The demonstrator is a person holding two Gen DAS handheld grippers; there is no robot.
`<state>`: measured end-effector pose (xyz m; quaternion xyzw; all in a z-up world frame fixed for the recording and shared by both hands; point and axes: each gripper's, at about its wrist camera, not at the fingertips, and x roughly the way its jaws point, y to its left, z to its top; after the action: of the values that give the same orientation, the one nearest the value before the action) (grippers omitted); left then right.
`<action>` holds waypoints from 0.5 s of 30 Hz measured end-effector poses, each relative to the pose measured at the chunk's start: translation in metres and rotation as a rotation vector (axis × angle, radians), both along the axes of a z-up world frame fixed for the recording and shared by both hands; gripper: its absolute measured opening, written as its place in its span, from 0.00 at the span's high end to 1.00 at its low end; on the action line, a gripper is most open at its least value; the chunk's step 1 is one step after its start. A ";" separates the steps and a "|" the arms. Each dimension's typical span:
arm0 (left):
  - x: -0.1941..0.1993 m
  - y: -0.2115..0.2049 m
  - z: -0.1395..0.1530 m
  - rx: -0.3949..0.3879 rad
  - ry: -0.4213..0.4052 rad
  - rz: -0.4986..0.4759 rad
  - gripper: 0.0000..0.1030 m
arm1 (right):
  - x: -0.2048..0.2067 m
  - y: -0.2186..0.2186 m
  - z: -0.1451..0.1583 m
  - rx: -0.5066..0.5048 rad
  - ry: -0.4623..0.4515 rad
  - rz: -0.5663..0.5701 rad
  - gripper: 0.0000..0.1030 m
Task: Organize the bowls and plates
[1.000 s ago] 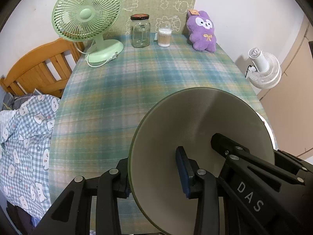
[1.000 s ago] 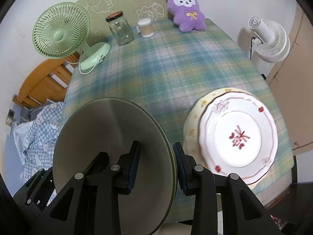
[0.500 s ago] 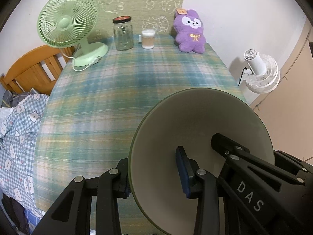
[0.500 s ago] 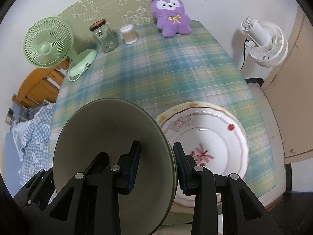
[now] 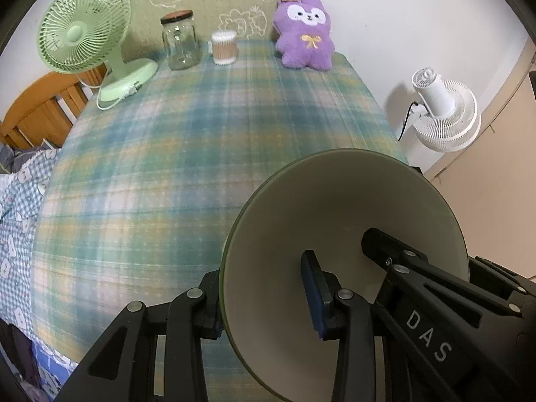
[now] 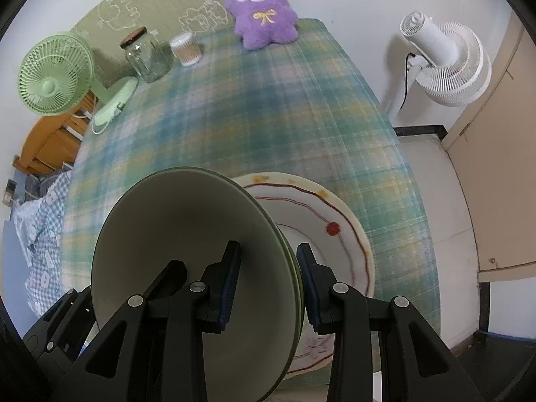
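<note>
Since the earlier frame both views have swung toward the patterned plates (image 6: 335, 221), which now sit half tucked behind the green bowl (image 6: 187, 261). Left gripper (image 5: 268, 305) and right gripper (image 6: 264, 278) both have their jaws clamped narrow on the bowl's rim, one pad inside, one outside. It's held up above the plaid tabletop (image 5: 187, 154), tipped on edge with the opening facing back at the cameras. Looks like stiff, glazed ceramic, so probably slick, chippable and fairly heavy; opposite rim edges seem the sensible grab spots.
</note>
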<state>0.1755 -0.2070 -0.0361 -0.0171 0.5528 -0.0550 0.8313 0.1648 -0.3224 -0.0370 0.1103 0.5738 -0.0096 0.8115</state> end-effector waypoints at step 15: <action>0.004 -0.024 -0.016 0.027 0.023 0.021 0.65 | 0.008 -0.020 -0.020 0.006 0.031 0.028 0.62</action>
<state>0.1798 -0.2313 -0.0521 -0.0126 0.5630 -0.0385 0.8255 0.1731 -0.3421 -0.0565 0.1046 0.5880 0.0019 0.8020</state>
